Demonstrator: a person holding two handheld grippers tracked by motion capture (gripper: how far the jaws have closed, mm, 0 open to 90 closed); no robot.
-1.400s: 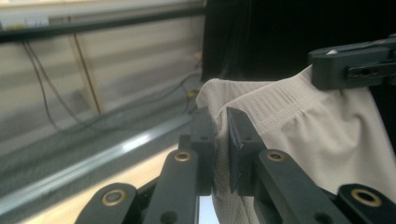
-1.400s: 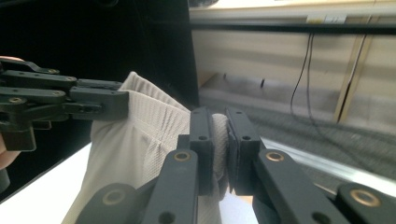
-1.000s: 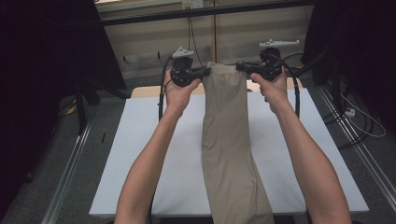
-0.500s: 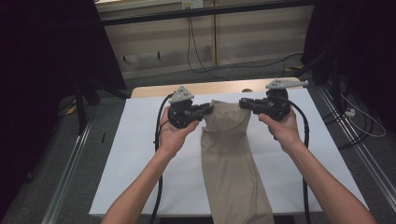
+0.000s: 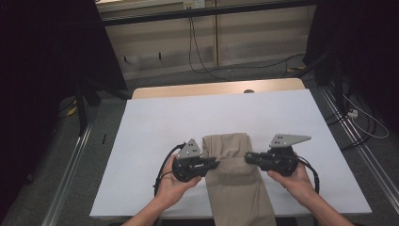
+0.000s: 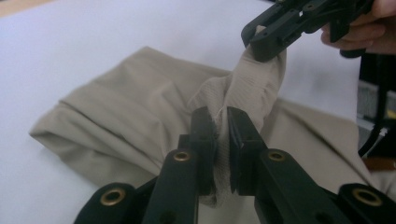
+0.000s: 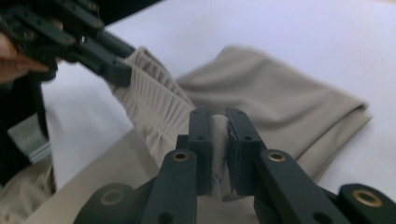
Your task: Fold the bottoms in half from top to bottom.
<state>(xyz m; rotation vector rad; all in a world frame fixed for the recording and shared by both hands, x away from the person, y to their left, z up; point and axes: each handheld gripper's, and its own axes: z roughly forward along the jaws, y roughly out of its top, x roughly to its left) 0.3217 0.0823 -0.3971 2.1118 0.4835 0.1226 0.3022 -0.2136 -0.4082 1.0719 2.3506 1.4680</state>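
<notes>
Near table's front edge (image 5: 226, 213), grippers clamping garment (image 5: 233, 176)

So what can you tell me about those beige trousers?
The trousers are beige, soft-looking cloth, with a ribbed, gathered band along one edge. They lie on the white table, folded over, so a doubled part rests farther from the person while the rest hangs off the near edge. The left gripper and right gripper each pinch the band, holding it lifted between them.
</notes>
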